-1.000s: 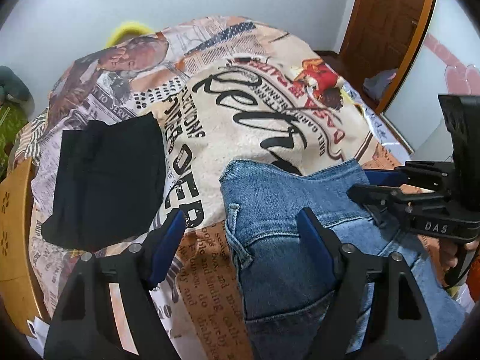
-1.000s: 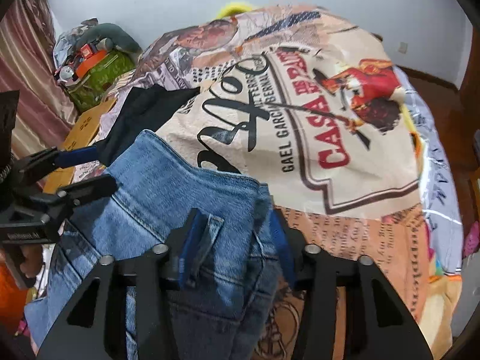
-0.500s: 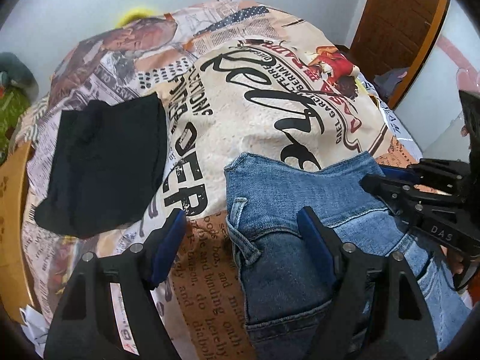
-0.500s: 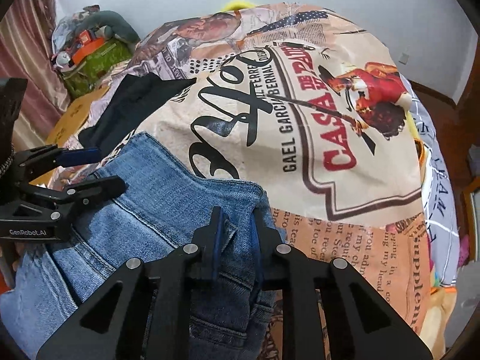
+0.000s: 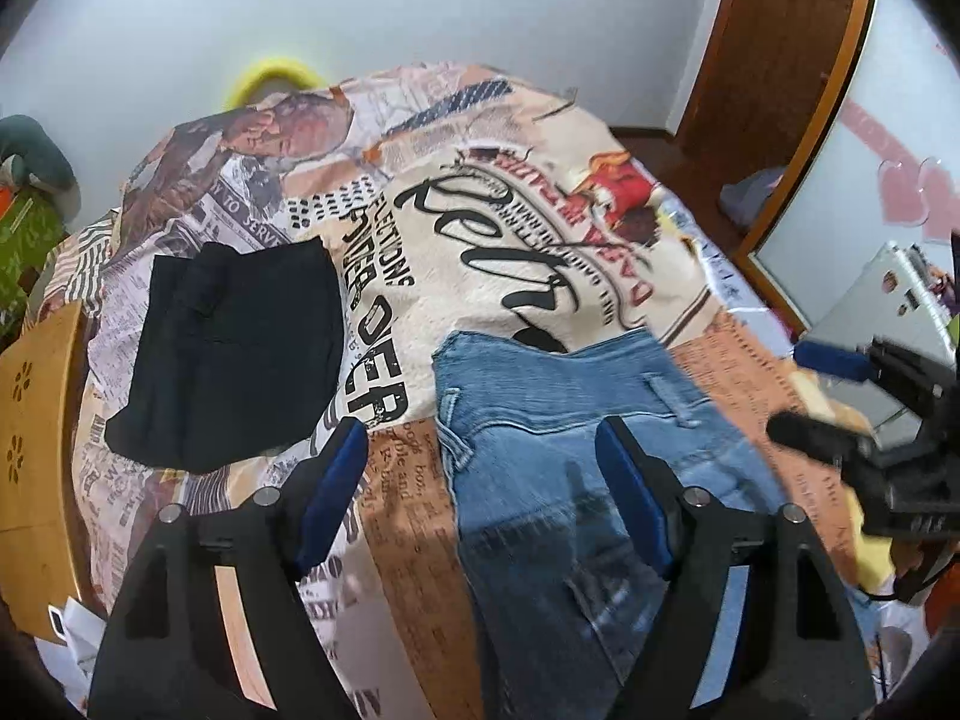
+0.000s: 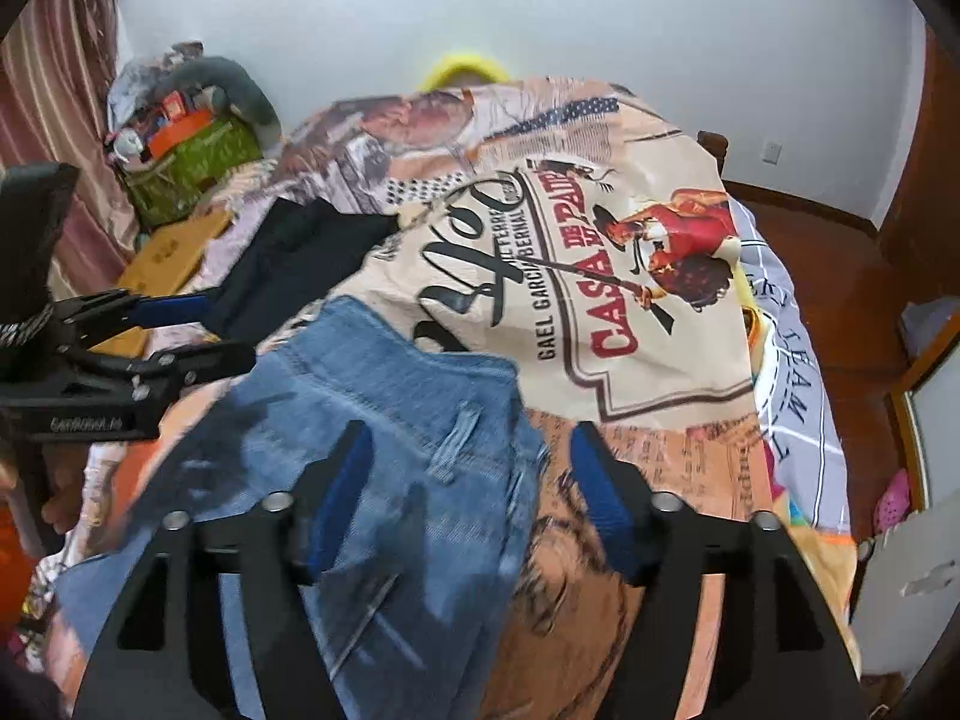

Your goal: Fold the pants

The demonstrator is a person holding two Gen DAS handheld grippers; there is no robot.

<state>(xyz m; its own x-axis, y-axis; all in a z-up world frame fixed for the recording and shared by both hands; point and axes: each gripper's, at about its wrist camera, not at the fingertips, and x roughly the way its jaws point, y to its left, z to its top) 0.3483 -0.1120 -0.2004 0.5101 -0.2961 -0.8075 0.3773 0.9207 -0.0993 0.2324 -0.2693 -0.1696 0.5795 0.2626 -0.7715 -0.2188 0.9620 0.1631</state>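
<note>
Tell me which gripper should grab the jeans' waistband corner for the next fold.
Right, probably. The right gripper has just been opening; its jaws stand apart directly over the jeans' near corner, pads clear of the cloth. The left gripper, also open, straddles the jeans' edge and bare bedspread.

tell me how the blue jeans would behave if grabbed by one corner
The blue jeans would likely droop and unfold: they lie soft and layered on the bedspread. Denim looks thick, so probably heavy for cloth, not slippery.
</note>
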